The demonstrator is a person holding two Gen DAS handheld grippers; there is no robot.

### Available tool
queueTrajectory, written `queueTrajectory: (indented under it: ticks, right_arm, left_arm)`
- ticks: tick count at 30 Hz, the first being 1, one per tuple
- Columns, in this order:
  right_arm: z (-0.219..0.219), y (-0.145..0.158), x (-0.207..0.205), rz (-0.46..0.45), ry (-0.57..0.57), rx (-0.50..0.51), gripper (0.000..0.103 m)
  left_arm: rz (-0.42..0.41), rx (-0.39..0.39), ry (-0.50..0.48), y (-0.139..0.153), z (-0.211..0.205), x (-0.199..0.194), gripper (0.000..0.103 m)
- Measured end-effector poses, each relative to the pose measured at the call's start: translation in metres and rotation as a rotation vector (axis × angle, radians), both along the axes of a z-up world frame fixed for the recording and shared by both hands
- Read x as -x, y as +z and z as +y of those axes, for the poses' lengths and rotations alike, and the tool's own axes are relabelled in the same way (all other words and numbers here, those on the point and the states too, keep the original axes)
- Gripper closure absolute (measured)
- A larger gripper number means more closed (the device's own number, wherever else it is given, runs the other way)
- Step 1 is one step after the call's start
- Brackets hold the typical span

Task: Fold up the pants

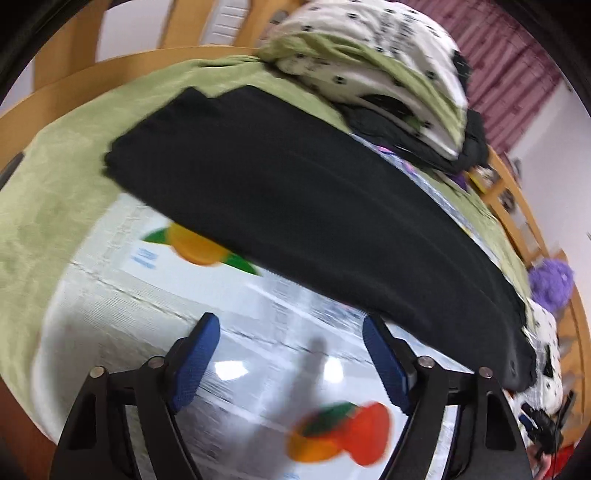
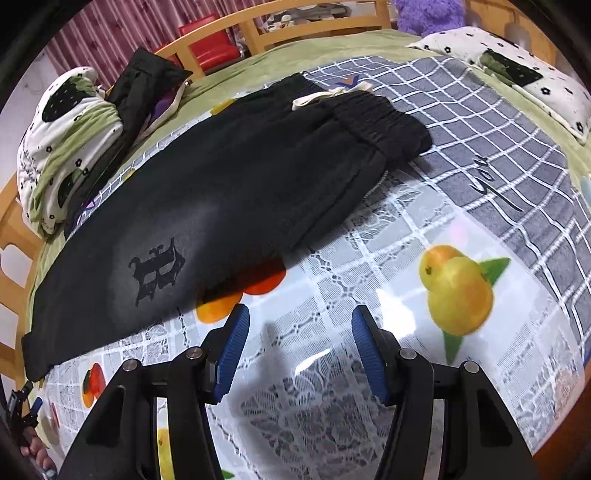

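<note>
Black pants point(image 2: 221, 192) lie folded lengthwise across the fruit-print plastic cover point(image 2: 369, 295), elastic waistband point(image 2: 384, 122) and cream drawstring at the far right, a dark letter emblem on the leg. In the left wrist view the same pants point(image 1: 295, 206) run diagonally, leg cuffs at the upper left. My left gripper point(image 1: 291, 332) hovers open just short of the pants' near edge, nothing between its blue pads. Likewise open and empty, my right gripper point(image 2: 299, 328) hangs over the cover just in front of the pants' near edge.
A grey checked sheet point(image 2: 498, 155) and green blanket point(image 1: 55, 206) cover the bed. Patterned bedding point(image 1: 388, 62) and a black jacket point(image 2: 144, 81) are piled beside the pants. A pillow point(image 2: 517, 62), purple plush toy point(image 2: 428, 14) and wooden bed rail point(image 1: 74, 74) border the area.
</note>
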State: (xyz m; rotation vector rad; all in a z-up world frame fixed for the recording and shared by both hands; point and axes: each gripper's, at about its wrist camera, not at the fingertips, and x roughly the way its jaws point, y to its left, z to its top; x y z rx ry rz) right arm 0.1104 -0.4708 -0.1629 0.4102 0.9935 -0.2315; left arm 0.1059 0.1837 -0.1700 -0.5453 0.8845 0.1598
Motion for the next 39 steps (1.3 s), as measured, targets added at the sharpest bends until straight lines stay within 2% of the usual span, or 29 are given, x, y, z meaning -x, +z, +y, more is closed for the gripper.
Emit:
queueTrajectory:
  ticks: [2,8,11,16,19,22,23,24,25,26,27,28,32,35,39]
  right_arm:
    - [0.001,-0.004,-0.007,0.001,0.015,0.011,0.046]
    - [-0.004,-0.012,-0.023,-0.021,0.038,-0.028,0.049]
    - [-0.011,-0.012,-0.029,-0.049,0.036,-0.077,0.049]
    - [-0.024,-0.013,-0.04,-0.097,0.013,-0.156,0.049]
    - [-0.026,-0.016,-0.053,-0.099,0.01,-0.184,0.049]
    - [-0.027,-0.021,-0.064,-0.071,0.004,-0.184,0.05]
    - [-0.025,-0.022,-0.067,-0.064,0.008,-0.17,0.053]
    - [-0.022,-0.021,-0.072,-0.048,0.015,-0.139,0.061]
    - [-0.019,-0.02,-0.074,-0.034,0.02,-0.106,0.065]
    - [-0.017,-0.02,-0.076,-0.028,0.026,-0.082,0.075]
    - [-0.016,-0.018,-0.078,-0.03,0.034,-0.062,0.081]
    - [-0.015,-0.016,-0.078,-0.036,0.044,-0.059,0.082]
    - [-0.014,0.003,-0.076,-0.076,0.066,-0.045,0.085]
    - [-0.006,0.028,-0.077,-0.123,0.1,-0.007,0.085]
    - [-0.005,0.06,-0.086,-0.2,0.12,-0.011,0.086]
  left_arm:
    - [0.002,-0.034,0.051,-0.005,0.01,-0.001,0.028]
    - [-0.006,-0.052,0.066,-0.011,0.019,-0.022,0.028]
    - [-0.016,-0.032,0.068,-0.012,0.021,-0.03,0.034]
    - [-0.015,-0.048,0.076,-0.015,0.017,-0.043,0.048]
    - [-0.003,-0.065,0.091,-0.016,0.016,-0.05,0.054]
    - [0.005,-0.074,0.113,-0.016,0.016,-0.058,0.056]
    - [0.009,-0.077,0.123,-0.016,0.016,-0.061,0.057]
    - [0.014,-0.081,0.133,-0.016,0.016,-0.062,0.061]
    - [0.021,-0.089,0.142,-0.016,0.016,-0.064,0.067]
    - [0.035,-0.105,0.151,-0.016,0.016,-0.066,0.073]
    - [0.046,-0.12,0.157,-0.016,0.016,-0.067,0.086]
    - [0.055,-0.134,0.162,-0.015,0.017,-0.068,0.089]
    - [0.018,-0.142,0.145,0.001,0.019,-0.066,0.094]
    - [-0.047,-0.189,0.122,0.026,0.015,-0.064,0.094]
    - [-0.124,-0.228,0.091,0.06,0.01,-0.072,0.096]
